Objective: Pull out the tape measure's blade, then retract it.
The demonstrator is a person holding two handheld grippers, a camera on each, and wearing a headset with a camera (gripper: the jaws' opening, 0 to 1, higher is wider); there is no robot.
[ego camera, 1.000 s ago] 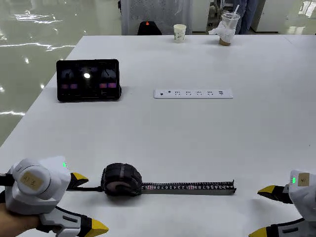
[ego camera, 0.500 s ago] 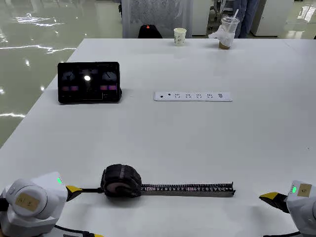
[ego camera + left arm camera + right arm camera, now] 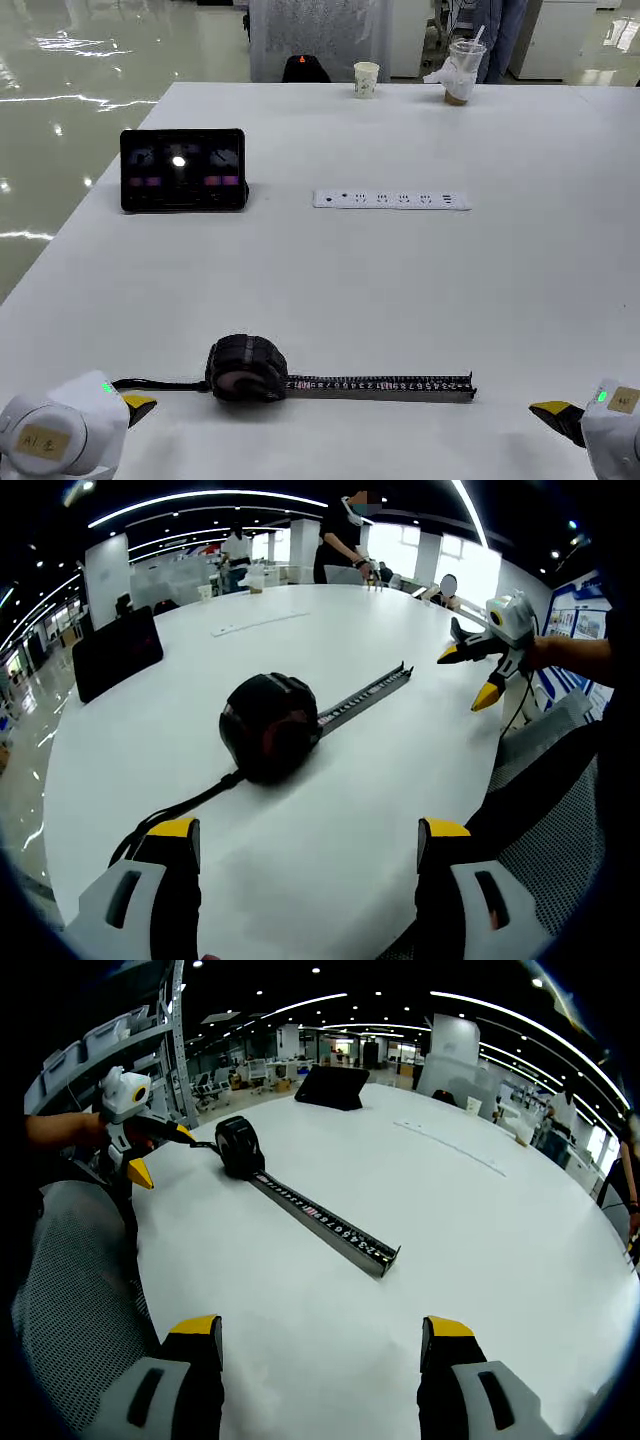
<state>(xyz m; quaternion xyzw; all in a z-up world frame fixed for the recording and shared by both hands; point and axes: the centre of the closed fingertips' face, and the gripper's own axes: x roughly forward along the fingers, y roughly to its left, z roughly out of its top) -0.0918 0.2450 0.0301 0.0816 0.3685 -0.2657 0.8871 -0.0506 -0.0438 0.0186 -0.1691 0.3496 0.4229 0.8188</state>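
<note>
Head view: the tape measure (image 3: 246,367) lies on the table (image 3: 400,280), its blade (image 3: 380,384) out. My left gripper (image 3: 308,830) and right gripper (image 3: 325,1328) are spread, empty. The case seems heavy and the blade springy; I would hold the case.

Black tape measure (image 3: 246,367) lies on desk (image 3: 400,280) near front edge, blade (image 3: 380,384) pulled out flat to the right.
</note>
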